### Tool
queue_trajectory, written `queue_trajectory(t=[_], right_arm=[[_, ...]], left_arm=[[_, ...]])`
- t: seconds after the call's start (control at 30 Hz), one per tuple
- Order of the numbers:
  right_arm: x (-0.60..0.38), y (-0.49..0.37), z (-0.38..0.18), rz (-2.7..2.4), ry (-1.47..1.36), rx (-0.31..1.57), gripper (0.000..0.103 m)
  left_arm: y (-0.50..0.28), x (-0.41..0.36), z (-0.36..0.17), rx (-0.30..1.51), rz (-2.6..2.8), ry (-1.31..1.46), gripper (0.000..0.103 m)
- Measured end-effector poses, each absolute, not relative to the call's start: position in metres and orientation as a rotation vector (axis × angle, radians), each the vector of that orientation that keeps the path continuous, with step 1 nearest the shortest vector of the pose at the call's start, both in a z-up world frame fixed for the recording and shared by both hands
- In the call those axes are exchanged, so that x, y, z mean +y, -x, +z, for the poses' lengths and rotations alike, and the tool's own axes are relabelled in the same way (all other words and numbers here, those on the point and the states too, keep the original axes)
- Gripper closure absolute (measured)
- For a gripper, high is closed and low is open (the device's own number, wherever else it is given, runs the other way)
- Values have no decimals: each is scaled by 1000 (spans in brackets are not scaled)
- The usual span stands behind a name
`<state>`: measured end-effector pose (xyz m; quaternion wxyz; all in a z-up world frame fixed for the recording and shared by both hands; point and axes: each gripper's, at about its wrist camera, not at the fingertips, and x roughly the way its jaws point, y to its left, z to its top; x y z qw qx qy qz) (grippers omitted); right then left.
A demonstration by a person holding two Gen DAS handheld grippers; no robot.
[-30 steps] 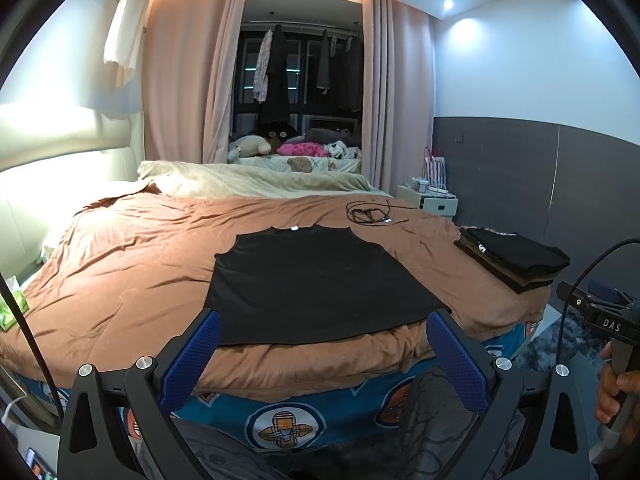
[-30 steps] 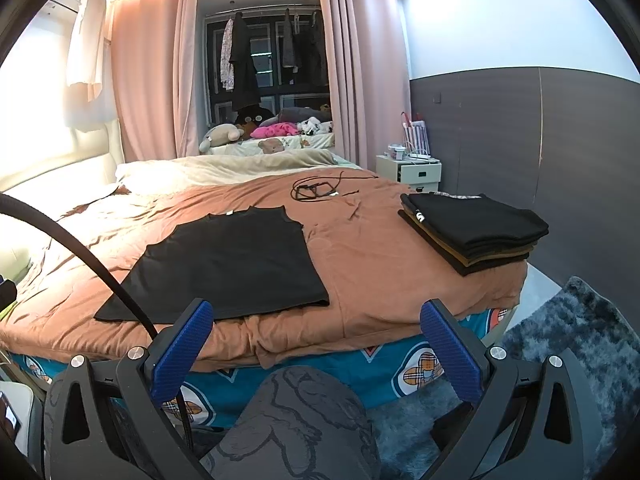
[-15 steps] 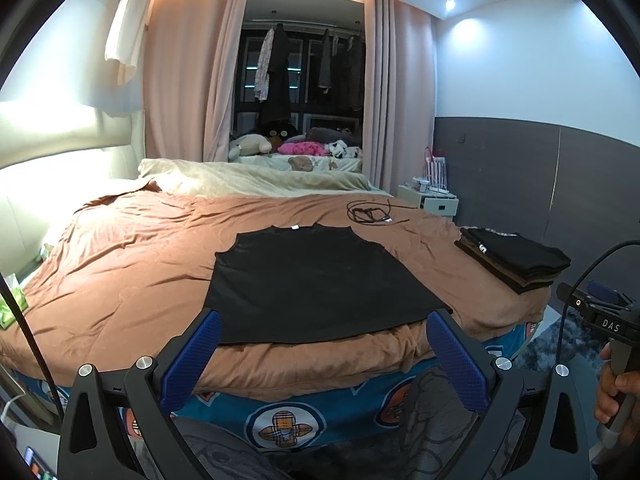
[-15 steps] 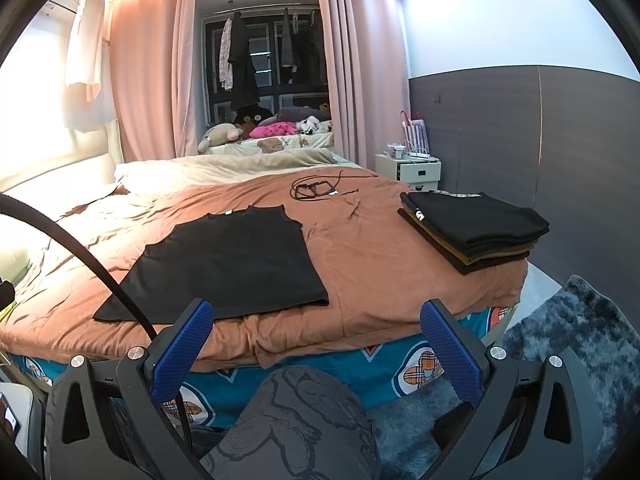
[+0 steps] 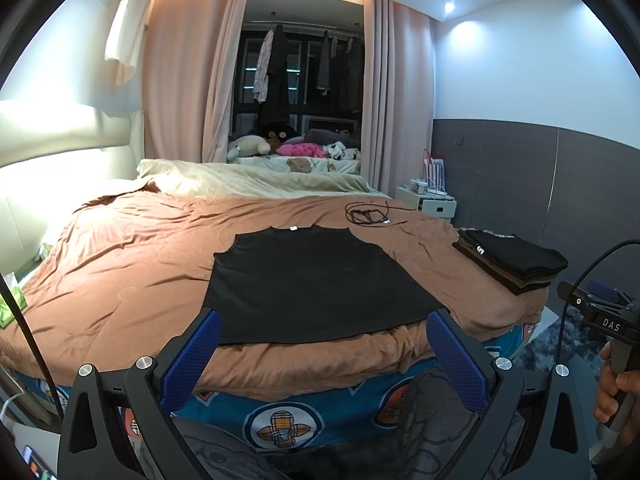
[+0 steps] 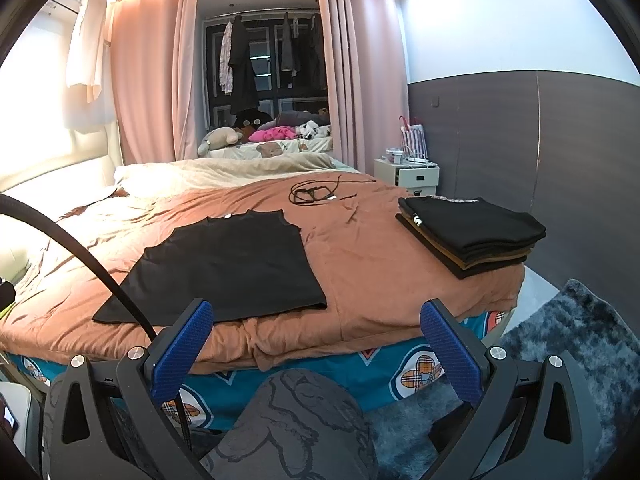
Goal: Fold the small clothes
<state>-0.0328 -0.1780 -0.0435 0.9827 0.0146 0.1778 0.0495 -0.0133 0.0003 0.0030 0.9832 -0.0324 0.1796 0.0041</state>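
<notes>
Black shirt [image 5: 316, 280] lies flat mid-frame on the bed [image 5: 120, 280], unmoved over the last second; folding hasn't begun. Folded stack [image 6: 472, 232] sits right. I hold left gripper [image 5: 320, 356] and right gripper [image 6: 316, 354] back, jaws wide open, empty.

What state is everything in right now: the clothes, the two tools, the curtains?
Black shirt: spread flat on the bed, unfolded.
Stack of clothes: folded, piled at the bed's corner.
Left tool: open, empty.
Right tool: open, empty.
Curtains: drawn apart.
Black cable: loosely coiled.
</notes>
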Motion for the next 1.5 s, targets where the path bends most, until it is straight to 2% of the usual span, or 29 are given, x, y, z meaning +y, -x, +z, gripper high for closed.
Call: queue_trajectory(t=[0.83, 1.5], right_arm=[[-182, 32, -45, 87, -28, 348, 0], [-183, -10, -55, 96, -55, 409, 0]], left_arm=[[16, 0, 3, 358, -2, 59, 0], [-32, 35, -25, 437, 56, 115, 0]])
